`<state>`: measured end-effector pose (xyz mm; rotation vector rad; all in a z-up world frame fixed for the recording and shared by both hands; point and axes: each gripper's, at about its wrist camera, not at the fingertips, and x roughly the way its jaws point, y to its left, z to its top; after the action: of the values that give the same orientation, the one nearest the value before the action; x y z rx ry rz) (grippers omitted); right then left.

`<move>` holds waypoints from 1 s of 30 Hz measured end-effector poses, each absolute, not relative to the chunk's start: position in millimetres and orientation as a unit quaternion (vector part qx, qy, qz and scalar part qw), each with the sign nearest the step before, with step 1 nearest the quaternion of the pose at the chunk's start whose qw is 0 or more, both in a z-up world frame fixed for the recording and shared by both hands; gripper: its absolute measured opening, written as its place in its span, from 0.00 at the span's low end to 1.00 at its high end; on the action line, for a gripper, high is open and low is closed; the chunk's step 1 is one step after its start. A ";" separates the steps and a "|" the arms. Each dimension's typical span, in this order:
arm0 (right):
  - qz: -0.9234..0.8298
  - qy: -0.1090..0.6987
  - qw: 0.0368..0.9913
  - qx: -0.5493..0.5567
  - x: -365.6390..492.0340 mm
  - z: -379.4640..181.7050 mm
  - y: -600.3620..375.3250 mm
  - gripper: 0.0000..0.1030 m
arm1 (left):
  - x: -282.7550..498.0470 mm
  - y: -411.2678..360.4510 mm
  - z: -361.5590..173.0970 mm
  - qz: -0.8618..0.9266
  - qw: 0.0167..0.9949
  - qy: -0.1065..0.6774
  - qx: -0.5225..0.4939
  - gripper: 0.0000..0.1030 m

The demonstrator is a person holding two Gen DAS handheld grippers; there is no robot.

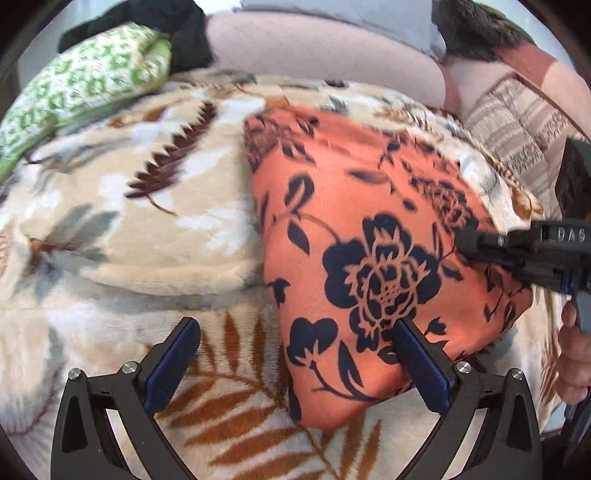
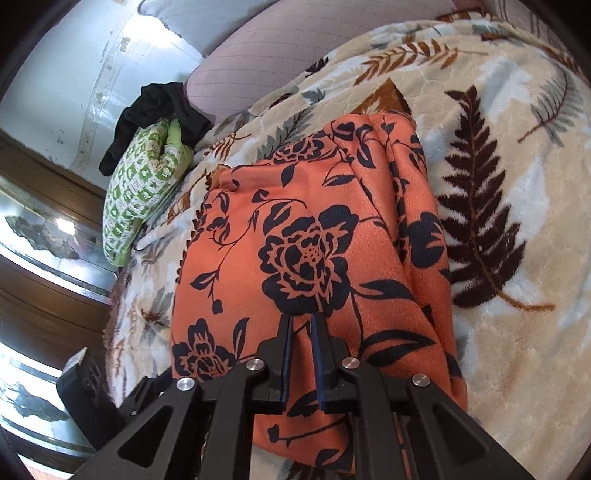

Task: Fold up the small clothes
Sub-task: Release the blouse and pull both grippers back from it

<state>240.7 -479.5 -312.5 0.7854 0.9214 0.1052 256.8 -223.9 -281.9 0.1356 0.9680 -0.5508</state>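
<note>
An orange cloth with dark blue flowers lies folded on a cream blanket printed with leaves. My left gripper is open just above the cloth's near corner; one finger is over the cloth and the other over the blanket. Coming in from the right, my right gripper is shut on a pinch of the orange cloth, and fabric shows between its narrow pads. A hand holds its handle.
A folded green-and-white patterned cloth and a crumpled black garment lie at the blanket's far left. Pinkish cushions and a striped fabric line the back. Wooden furniture with shiny panels stands beside the bed.
</note>
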 end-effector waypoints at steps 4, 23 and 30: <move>0.047 0.428 0.830 0.354 232.8 -301.1 -479.8 0.13 | 250.4 -221.4 -248.1 -0.240 0.875 0.414 0.070 1.00; -0.064 0.273 0.895 0.346 197.3 -248.2 -518.8 0.85 | 298.8 -243.8 -218.0 -0.209 0.895 0.384 0.089 1.00; -0.072 0.282 0.886 0.361 209.5 -255.1 -522.1 0.85 | 316.0 -226.6 -237.6 -0.198 0.888 0.402 0.105 1.00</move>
<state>209.5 -522.1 -255.1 0.7512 0.5867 -0.1489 316.0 -226.6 -237.6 0.2179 0.8359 -0.4108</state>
